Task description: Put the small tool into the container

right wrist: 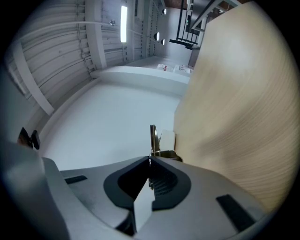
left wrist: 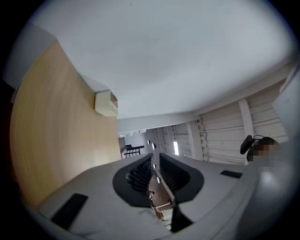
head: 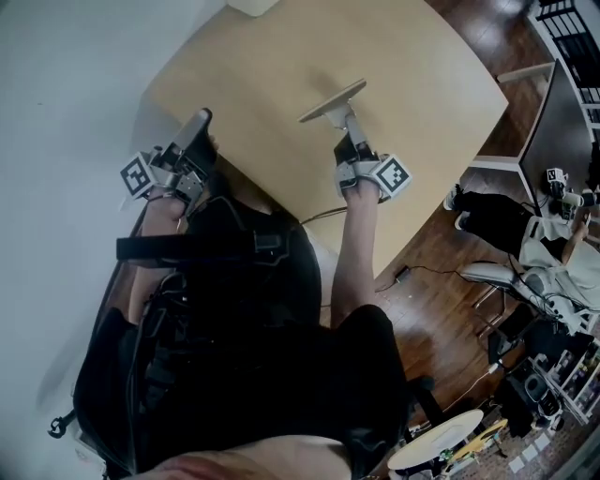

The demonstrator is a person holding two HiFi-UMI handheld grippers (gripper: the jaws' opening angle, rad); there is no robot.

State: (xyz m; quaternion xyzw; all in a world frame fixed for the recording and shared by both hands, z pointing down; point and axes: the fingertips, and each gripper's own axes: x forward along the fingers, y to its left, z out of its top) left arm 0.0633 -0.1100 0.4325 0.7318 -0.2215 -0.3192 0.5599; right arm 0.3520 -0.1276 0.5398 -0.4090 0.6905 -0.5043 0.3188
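Note:
My right gripper (head: pixel 349 127) is held above the pale wooden table (head: pixel 422 84), shut on the small tool (head: pixel 333 101), a metal stem with a flat pale blade. In the right gripper view the tool (right wrist: pixel 153 139) sticks out edge-on past the gripper (right wrist: pixel 150 161). Off the table's near left corner, my left gripper (head: pixel 200 122) is shut with nothing in it. In the left gripper view it (left wrist: pixel 155 159) points along the table's edge. A cream box (head: pixel 253 5) sits at the table's far edge, also showing as the box (left wrist: pixel 106 104); I cannot tell whether it is the container.
A white wall (head: pixel 66 84) runs along the left. Dark wood floor lies right of the table, with a cable (head: pixel 412 272) on it. Another person (head: pixel 553 234) sits at the far right beside a dark panel (head: pixel 558 131) and cluttered gear.

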